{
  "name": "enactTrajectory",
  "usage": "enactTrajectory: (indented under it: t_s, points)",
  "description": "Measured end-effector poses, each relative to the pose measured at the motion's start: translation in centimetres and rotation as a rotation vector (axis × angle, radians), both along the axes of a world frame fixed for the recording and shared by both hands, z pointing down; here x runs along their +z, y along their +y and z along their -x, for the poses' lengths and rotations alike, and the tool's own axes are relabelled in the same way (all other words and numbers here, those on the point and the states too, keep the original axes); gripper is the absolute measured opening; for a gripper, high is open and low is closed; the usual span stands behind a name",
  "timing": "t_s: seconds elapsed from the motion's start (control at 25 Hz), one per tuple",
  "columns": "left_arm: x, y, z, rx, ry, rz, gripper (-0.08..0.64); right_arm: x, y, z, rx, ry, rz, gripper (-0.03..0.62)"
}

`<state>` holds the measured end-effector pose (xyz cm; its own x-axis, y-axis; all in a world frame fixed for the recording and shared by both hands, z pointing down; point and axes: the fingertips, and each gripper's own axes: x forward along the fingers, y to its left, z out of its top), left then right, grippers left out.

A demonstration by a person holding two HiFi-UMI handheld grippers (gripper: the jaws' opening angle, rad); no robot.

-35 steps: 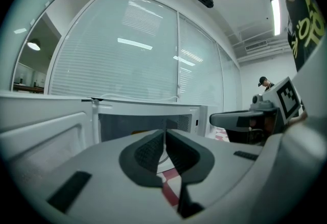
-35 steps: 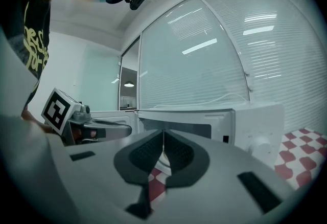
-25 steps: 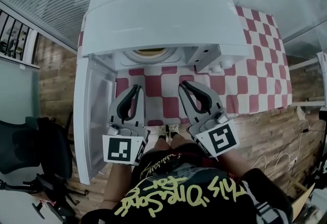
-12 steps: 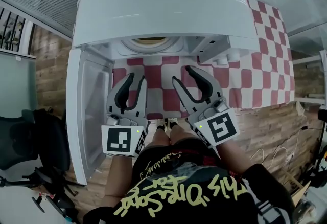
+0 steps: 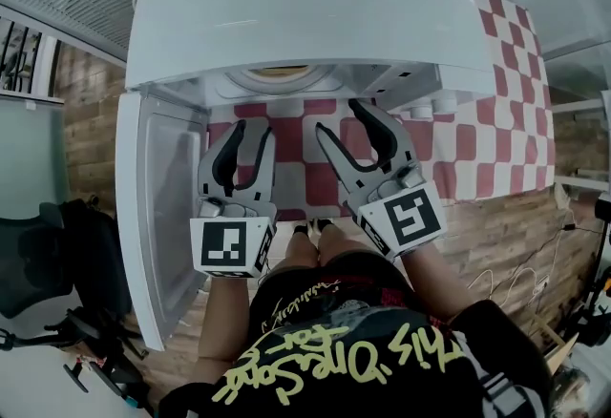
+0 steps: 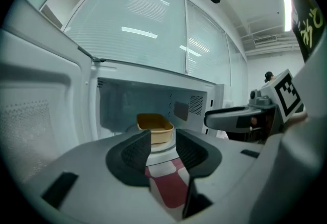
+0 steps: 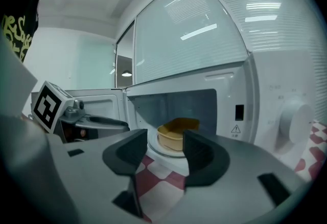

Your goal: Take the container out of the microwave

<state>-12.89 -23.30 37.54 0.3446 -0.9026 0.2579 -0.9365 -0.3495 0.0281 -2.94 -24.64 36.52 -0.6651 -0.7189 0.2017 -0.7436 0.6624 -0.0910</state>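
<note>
The microwave [image 5: 305, 6] stands on a table under a red-and-white checked cloth [image 5: 477, 149], towards the cloth's left end. Its door [image 5: 158, 206] is swung wide open out to the left, past the table's left edge. Inside, the container [image 7: 176, 133], a shallow yellowish tub, sits on the round turntable [image 7: 161, 150] in the middle of the cavity. From above only a sliver of it shows under the oven's top front edge. The person stands at the table's front edge with both tools held out over the cloth, pointing at the oven mouth and short of it. The left gripper [image 5: 250, 128] has just been opening, and its jaws stand moderately apart with nothing between them. Through the gap you see only the cloth, with the tub beyond. The right gripper [image 5: 342, 118] has also just been opening and stands wider, likewise with nothing between its pads, and it is aimed at the tub from the right. Neither tool touches the container or the oven. A dial [image 7: 294, 120] sits on the panel right of the cavity. A dark chair [image 5: 48, 282] stands on the wooden floor [image 5: 506, 244] off to the left.
</note>
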Motion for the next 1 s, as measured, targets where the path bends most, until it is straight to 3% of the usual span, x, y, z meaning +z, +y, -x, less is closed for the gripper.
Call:
enactTrajectory:
  t_s: [1.0]
  points:
    - [2.8,-4.4,1.0,-0.029,-0.029,0.062,0.201,3.9,-4.7,1.9,0.024,0.101,0.048,0.227]
